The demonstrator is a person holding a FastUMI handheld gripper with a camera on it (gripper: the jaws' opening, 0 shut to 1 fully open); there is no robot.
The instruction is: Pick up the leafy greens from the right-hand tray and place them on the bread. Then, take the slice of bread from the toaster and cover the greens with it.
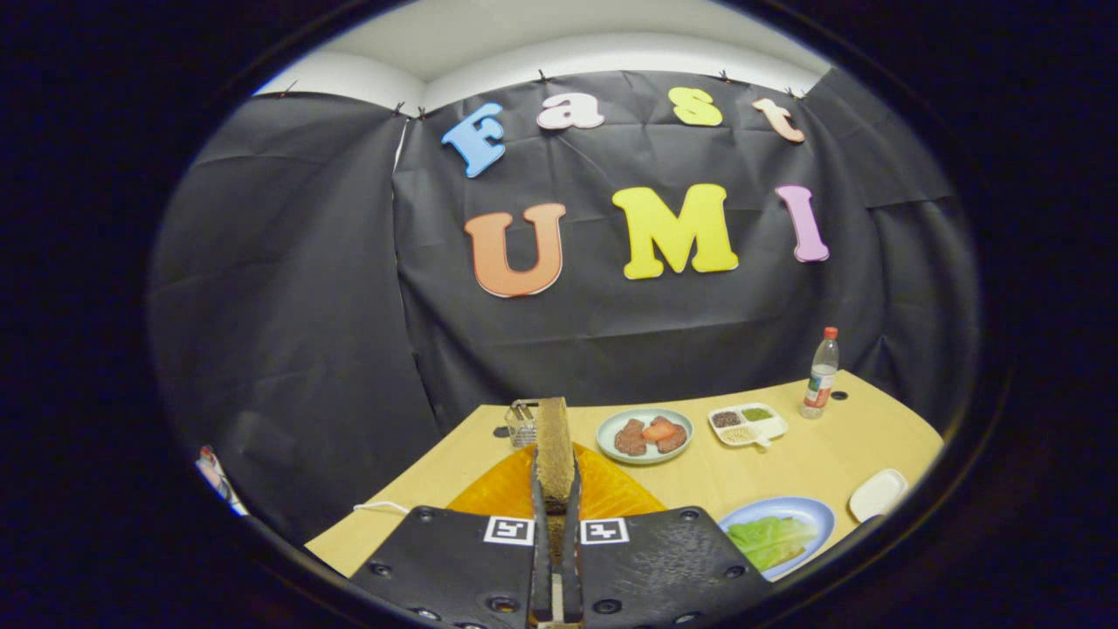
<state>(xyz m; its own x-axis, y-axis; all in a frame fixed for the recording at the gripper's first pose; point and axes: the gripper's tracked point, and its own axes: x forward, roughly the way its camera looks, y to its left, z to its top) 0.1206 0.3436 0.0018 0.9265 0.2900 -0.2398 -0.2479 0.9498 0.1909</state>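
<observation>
Bread stands upright on edge, pinched between both fingers of my tool, held above the table. Greens lie on a blue plate just right of the fingers. Beyond them sit a plate of meat, a wire basket, a spice tray and a bottle.

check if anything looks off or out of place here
Nothing spilled or damaged. One oddity: the tool is shut on the bread slice, held upright on edge, while the leafy greens lie on the blue plate beside it, not on any bread.
</observation>
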